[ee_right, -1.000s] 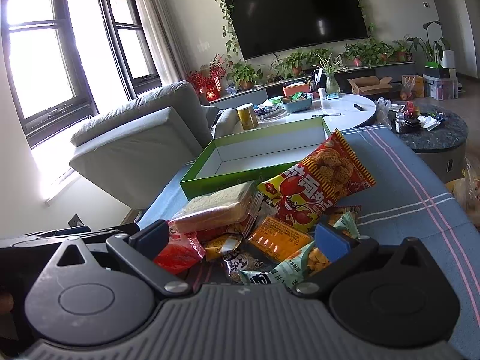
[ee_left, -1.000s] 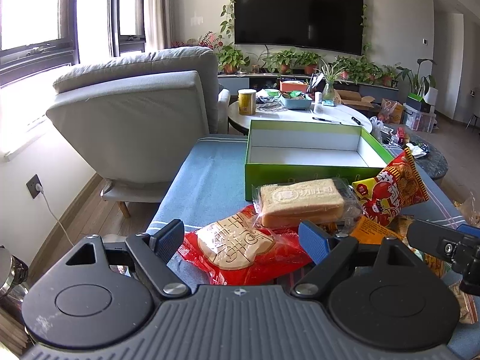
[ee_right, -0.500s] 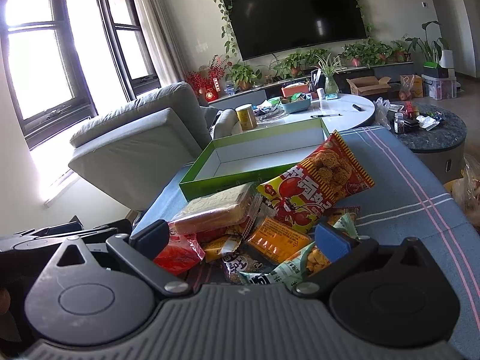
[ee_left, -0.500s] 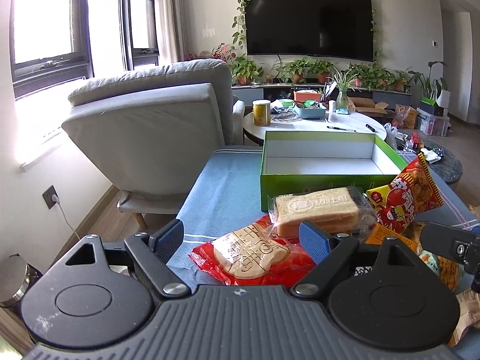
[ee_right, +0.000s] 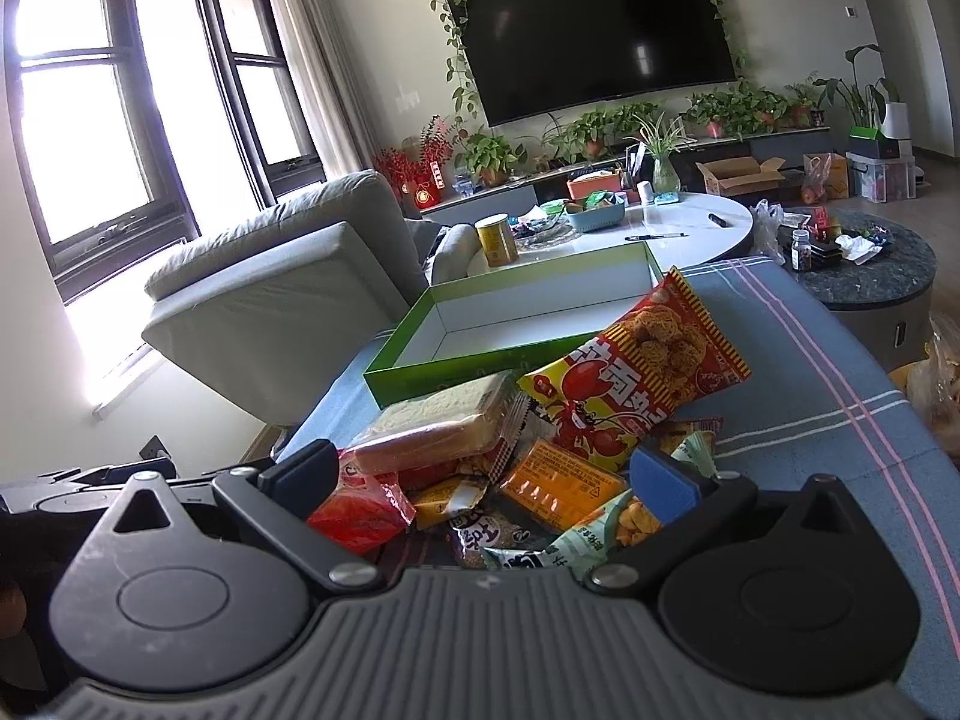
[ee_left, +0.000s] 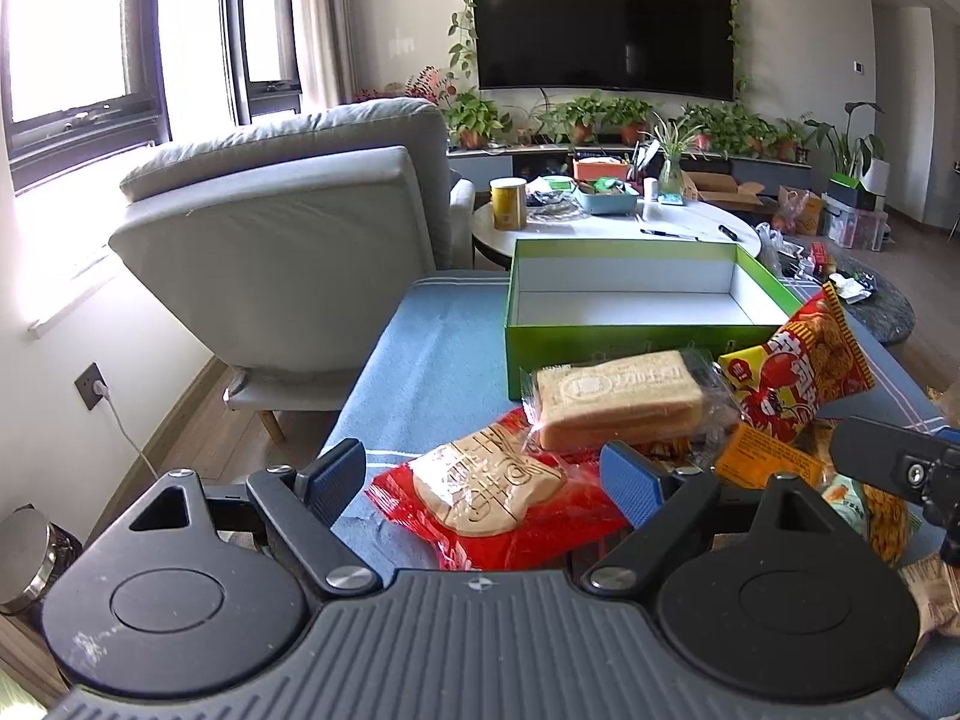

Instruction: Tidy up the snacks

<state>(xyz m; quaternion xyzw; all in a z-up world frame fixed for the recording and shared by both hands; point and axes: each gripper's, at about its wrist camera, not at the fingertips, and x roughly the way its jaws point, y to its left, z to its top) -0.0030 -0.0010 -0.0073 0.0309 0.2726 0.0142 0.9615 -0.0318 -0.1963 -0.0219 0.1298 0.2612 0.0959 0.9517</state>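
**Snack pile in front of both claws, box empty beyond**

Left gripper (ee_left: 480,471): jaws spread wide, nothing held. The red-wrapped pastry (ee_left: 492,501) is seen lying between the two blue pads, at 12 o'clock from the claw and nearest of all items; its long axis runs roughly 9-to-3, across the jaw opening. No contact with either pad can be confirmed. This claw is judged the nearer one for that packet.

Right gripper (ee_right: 483,474): jaws likewise wide and empty. Between its pads a jumble of small packets is seen: an orange sachet (ee_right: 561,489), a pale green nut bag (ee_right: 606,531) touching the right pad, a dark packet (ee_right: 480,534).

Next out, at 12 to 1 o'clock from the left claw, one wrapped sandwich bread (ee_left: 618,399) is noted, resting on the pile, long axis 9-to-3. At 2 o'clock one red-and-yellow crayfish snack bag (ee_left: 798,369) leans tilted against the box wall.

Farthest: one green box (ee_left: 624,345), open, white inside, nothing in it, at 12 o'clock on the blue cloth (ee_left: 432,354).

Count: one box; three large packets; small packets at least three, probably more, as the heap overlaps and some are hidden.
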